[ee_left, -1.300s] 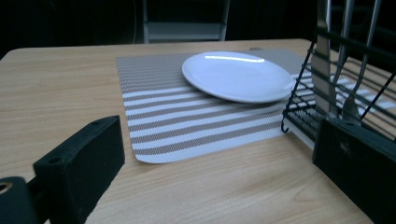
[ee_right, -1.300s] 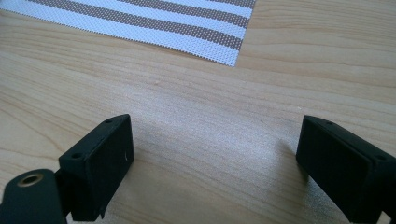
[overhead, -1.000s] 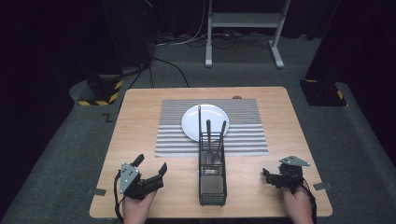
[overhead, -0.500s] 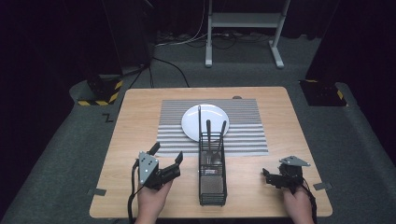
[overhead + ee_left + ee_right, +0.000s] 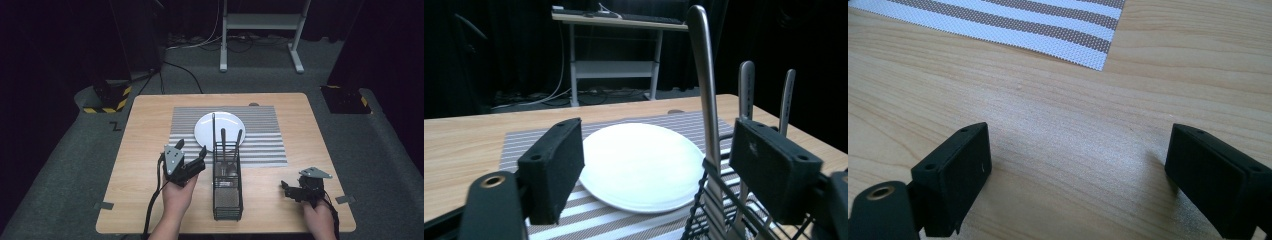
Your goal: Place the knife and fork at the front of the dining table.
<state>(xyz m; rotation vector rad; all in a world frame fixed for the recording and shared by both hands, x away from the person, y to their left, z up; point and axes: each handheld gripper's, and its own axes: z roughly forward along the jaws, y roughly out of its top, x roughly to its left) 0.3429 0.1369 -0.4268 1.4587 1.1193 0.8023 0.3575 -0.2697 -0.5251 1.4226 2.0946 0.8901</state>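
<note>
A black wire caddy [image 5: 227, 185] stands upright in the middle of the wooden table and holds three metal utensils, handles up. The tallest handle [image 5: 214, 131] rises at its far left corner. My left gripper [image 5: 191, 147] is just left of the caddy's far end, raised off the table. Its jaws have just been closing. In the left gripper view that tall handle [image 5: 704, 80] shows between the open jaws of the left gripper [image 5: 664, 170], ahead of the pads and untouched. My right gripper [image 5: 287, 189] rests open over bare wood near the front right, with nothing in the right gripper [image 5: 1078, 175].
A white plate [image 5: 220, 127] lies on a striped placemat [image 5: 265, 145] behind the caddy. The mat's corner [image 5: 1093, 55] lies ahead of the right gripper. The table's front edge is close to both hands. Cables and a metal stand are on the floor beyond.
My left gripper has moved right and forward from the front left up to the caddy, lifting a little, and its jaws stand narrower. The right hand has kept still.
</note>
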